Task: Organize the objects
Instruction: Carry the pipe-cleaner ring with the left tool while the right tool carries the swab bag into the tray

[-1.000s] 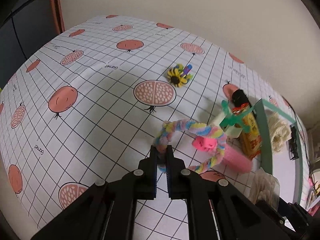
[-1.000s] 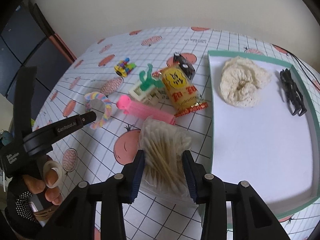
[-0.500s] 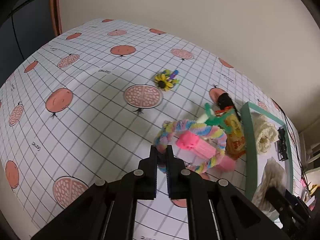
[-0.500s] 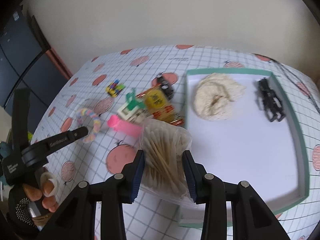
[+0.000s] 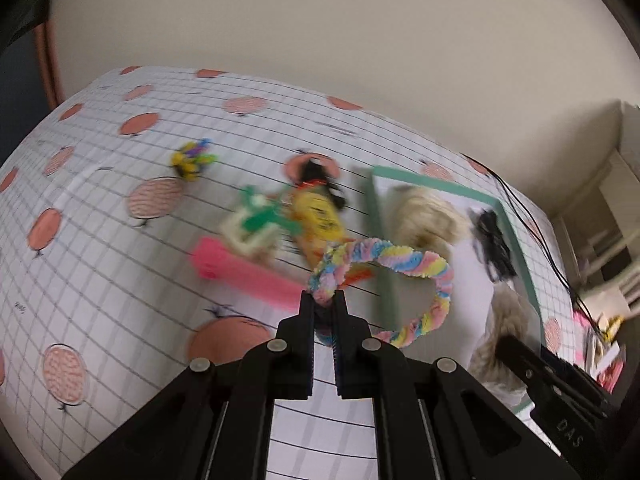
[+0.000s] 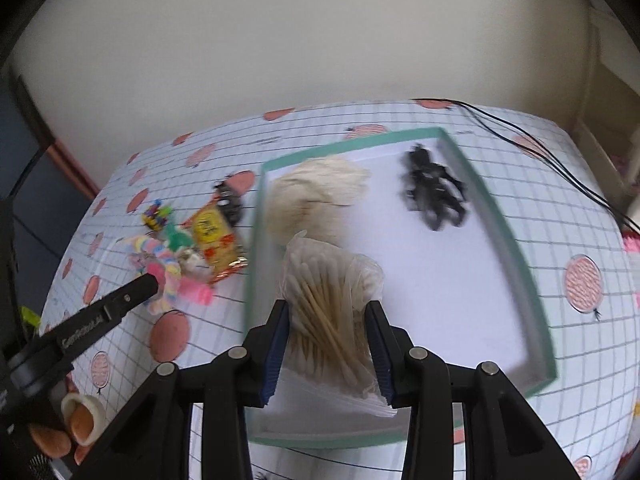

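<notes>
The left tool is clamped narrowly on one end of a pastel twisted chenille loop, which is lifted off the worktop and hangs over the near-left rim of the green-edged tray. The right tool grips a clear bag of cotton swabs between its blue-padded fingers, holding it above the near-left part of the tray's white floor. Inside the tray, a cream knitted bundle lies toward the far-left corner and a black hair claw sits near the far edge, well apart from the bag. On the patterned worktop just left of the tray lie a yellow snack packet, a pink comb-like piece, a green and white toy and a small black item beside the packet's far end; all are blurred. Farther toward the far-left corner of the worktop sits a small yellow and purple flower trinket, apart from the cluster. A black cable runs across the far-right corner of the worktop. In the right wrist view, fingers of the person's left hand show at the lower left, one wearing a pale ring.
</notes>
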`<state>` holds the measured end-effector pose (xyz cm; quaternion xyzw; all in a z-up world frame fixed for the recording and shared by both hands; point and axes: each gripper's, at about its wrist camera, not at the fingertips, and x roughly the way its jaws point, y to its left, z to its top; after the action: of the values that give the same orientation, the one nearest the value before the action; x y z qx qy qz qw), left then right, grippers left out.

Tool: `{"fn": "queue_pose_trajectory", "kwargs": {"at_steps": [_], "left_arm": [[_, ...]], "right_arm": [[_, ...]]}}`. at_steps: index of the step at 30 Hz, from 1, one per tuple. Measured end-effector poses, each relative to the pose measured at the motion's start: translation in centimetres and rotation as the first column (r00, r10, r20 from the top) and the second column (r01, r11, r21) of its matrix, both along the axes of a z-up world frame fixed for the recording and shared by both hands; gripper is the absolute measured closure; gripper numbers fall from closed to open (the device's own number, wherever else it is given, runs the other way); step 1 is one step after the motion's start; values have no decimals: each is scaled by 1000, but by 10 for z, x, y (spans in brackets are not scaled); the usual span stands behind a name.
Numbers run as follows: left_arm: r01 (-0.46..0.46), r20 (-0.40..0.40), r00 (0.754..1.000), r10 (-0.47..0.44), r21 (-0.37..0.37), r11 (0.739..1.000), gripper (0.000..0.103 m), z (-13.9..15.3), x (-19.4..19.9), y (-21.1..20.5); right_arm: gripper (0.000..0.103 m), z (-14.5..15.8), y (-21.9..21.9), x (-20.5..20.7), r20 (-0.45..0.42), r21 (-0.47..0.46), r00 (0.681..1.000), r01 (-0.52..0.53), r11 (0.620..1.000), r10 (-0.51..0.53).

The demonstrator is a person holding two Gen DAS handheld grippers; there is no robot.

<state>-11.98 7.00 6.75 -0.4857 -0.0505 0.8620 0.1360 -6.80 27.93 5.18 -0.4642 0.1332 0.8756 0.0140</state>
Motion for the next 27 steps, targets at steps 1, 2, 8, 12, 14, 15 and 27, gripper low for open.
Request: {"fn": "queue_pose_trajectory", "kwargs": {"at_steps": [1,2,8,12,14,15,27], "left_arm": [[16,2,1000,-16,1,1000,96,0,2,8],[31,5,1000,-31,1,1000,96,-1,5,15],[121,9,993,-121,-16,992,96,-7,17,53],[173,15,985,-172,-46,984,96,-12,26,74],[194,21,981,-193,-58,979,96,-17,29,83],[208,26,978,-206,-66,976,95,-19,31,87],[280,95,959,-268,-155,947,95,-47,37,119]], "right_arm": [[62,-1,7,2,3,-1,1000,16,1000,-16],[62,-2,12,4,6,3,1000,28,1000,-28],[62,-10,48,12,28,3,993,112,994,-112],[62,-15,64,16,39,-1,988,149,989,-149],[62,-17,69,16,41,-2,987,156,988,-156],[62,-17,69,16,41,-2,987,158,987,-158],[62,-35,68,8,111,24,982,151,988,-153]]}}
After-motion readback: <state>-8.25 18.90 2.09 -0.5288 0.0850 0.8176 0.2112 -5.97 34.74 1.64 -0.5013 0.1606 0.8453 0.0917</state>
